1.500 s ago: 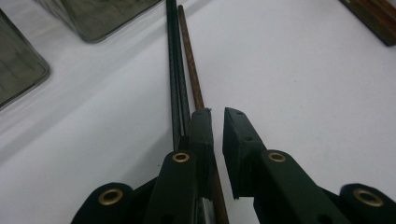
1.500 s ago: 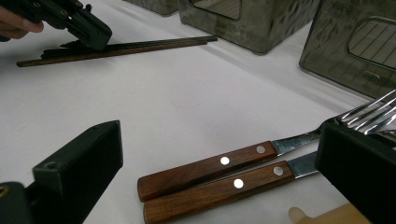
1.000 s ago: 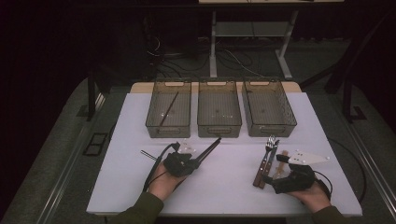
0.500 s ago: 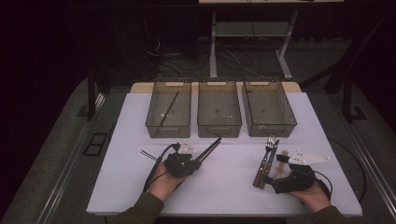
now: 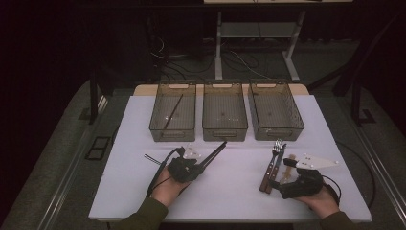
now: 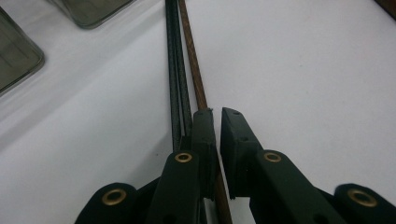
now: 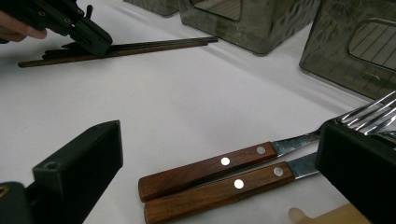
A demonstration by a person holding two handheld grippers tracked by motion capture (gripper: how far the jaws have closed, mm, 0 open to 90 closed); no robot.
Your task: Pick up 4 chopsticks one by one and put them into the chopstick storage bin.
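Currently left gripper (image 6: 215,116) is nearly closed, pinching the brown chopstick (image 6: 192,70); dark chopsticks (image 6: 173,70) lie just beside its jaw. Right gripper (image 7: 215,154) is spread wide around two wooden-handled forks (image 7: 210,179) lying between its jaws.

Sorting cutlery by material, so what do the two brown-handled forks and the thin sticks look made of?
Two brown-handled forks: grained wood handles, apparently varnished, with pale rivets; shiny metal necks, probably steel. Thin sticks: dark matte ones of unclear material, plus a brown one, possibly wood.
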